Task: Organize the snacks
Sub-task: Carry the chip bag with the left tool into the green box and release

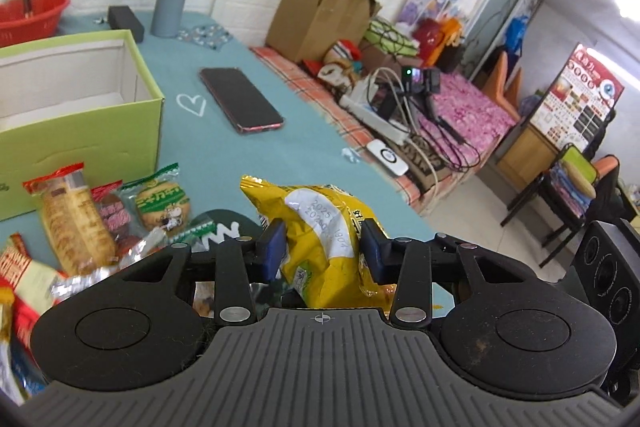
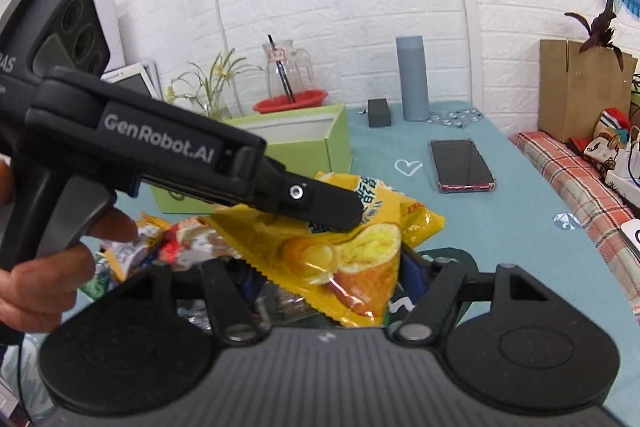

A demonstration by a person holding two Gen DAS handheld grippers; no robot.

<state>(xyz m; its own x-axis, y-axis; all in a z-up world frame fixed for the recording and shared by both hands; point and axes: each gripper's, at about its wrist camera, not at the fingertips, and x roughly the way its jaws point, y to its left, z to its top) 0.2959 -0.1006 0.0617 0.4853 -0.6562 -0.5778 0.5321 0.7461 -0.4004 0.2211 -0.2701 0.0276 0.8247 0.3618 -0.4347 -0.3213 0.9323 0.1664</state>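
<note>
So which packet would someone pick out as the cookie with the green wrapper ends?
Start at the open green box on the teal tablecloth. In front of it lies a loose pile of snacks. The cookie packet is at the pile's right edge, a round biscuit in clear wrap with green-and-white ends, beside red-ended neighbours.

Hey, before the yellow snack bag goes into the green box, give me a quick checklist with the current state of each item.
1. Left gripper pads pressing the yellow crinkled snack bag: ok.
2. Right gripper grip on the bag: cannot tell, pads hidden.
3. Open green cardboard box has room: ok as far as visible.
4. Path to the box clear of the black smartphone: ok.
5. Bag free of the other wrapped snacks: cannot tell.
</note>
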